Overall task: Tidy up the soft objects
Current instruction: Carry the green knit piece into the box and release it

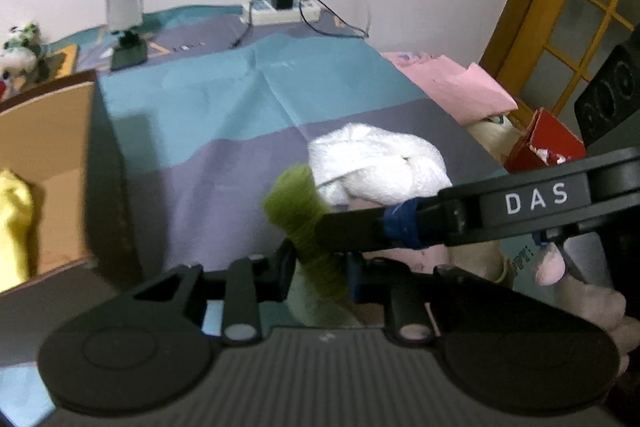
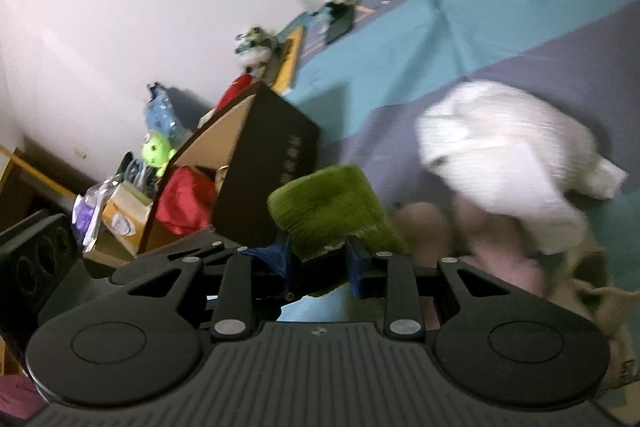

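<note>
Holding green cloth [image 1: 296, 199] in both at once: left gripper [image 1: 320, 269] narrow, fingers pinched on its lower end; right gripper [image 2: 320, 261] also narrow, blue-taped fingers [image 2: 358, 267] clamped on the bunched pile. Lifted clear of the striped bedcover [image 1: 240, 87], just in front of the white knotted towel [image 1: 380, 159], not touching it as far as can be told.

Judged step: carry to the open box [image 1: 108, 155] on the left and drop in.

- Keep one firm pinch only; release the other side first, else the cloth stretches between the two and snags
- Grip deep in the pile, not on loose fuzz, which looks likely to slip
- Raise above the dark box wall before crossing, then lower well inside
- Aim for the free floor beside the yellow item [image 1: 14, 219]; red item [image 2: 184, 203] also inside, exact spacing unclear
- Open wide only once the cloth hangs inside the rim
- Watch the trailing end, limp and apt to drape over the edge
- Avoid dragging the towel along; right view blurred there, so clearance uncertain
</note>
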{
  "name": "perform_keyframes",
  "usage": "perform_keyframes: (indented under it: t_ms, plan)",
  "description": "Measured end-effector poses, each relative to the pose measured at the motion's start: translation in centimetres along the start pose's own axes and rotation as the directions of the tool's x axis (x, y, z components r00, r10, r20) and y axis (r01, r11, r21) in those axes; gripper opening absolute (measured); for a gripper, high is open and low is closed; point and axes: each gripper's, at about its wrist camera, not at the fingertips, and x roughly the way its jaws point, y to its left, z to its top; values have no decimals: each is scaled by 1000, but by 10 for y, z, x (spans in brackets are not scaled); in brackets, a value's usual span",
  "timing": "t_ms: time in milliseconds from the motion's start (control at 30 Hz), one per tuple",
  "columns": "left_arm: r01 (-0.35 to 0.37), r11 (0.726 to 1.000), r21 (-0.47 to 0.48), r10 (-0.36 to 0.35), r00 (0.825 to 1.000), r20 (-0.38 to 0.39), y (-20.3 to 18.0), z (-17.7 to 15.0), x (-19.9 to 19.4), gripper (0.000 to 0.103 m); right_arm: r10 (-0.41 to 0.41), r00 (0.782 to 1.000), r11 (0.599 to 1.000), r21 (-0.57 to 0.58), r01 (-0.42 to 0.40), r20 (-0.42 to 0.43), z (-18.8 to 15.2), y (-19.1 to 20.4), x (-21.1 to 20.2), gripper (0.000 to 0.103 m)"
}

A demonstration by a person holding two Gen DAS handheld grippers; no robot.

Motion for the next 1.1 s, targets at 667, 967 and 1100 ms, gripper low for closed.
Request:
perform_keyframes:
  t_ms: [667,967,1100]
  plan:
    - [-81,993,-91,99,971,217,113,-9,-125,13,148,989,967,-213,-141,21,16,144,67,12]
    - [-136,978,-157,169,960,221,181,-19,-137,12,169,985,957,-233,-171,-31,19,181,130,12]
    - [-164,966,-198,203,960,192,214,-22,-132,12,171,983,960,-212,-182,-66,21,187,163,12]
